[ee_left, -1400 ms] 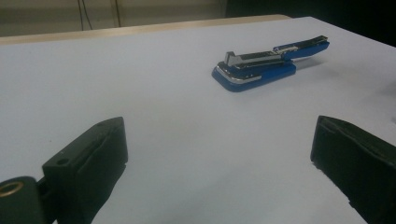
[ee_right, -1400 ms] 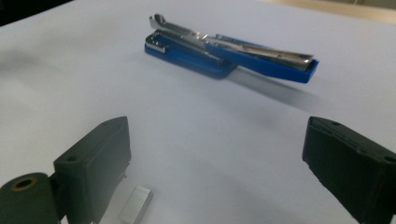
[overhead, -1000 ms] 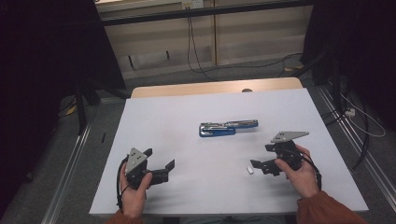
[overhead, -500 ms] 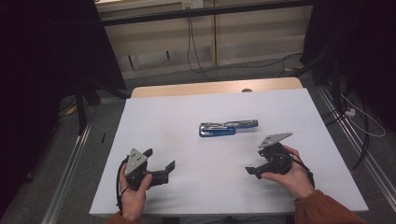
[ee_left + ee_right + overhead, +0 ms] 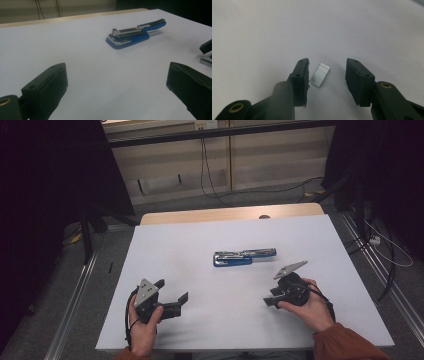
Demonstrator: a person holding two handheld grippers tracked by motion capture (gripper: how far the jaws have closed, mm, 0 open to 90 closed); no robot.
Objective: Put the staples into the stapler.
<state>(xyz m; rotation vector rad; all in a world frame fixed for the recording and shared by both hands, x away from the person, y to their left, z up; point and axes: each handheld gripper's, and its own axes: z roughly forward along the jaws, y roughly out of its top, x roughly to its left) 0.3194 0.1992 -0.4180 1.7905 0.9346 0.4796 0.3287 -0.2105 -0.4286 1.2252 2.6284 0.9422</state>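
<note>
A blue and silver stapler (image 5: 244,256) lies swung open near the middle of the white table (image 5: 190,245); it also appears ahead in the left gripper view (image 5: 132,35). A short strip of staples (image 5: 320,74) lies flat on the table between the jaws of my right gripper (image 5: 327,65), which stand apart without touching it. In the high view my right gripper (image 5: 271,301) tips down at the front right, covering the strip. My left gripper (image 5: 173,290) rests open at the front left, jaws wide (image 5: 117,82) and holding nothing. The staples (image 5: 205,62) peek in at the right edge of the left gripper view.
A wooden strip (image 5: 230,214) runs along the table's far edge. Cables (image 5: 380,245) trail over the floor to the right, and metal rails (image 5: 75,295) run along both sides. Bare white surface lies between the stapler and both hands.
My right gripper has moved left and tipped down over the staple strip, which now sits between its jaws. The left gripper and the stapler have stayed still.
</note>
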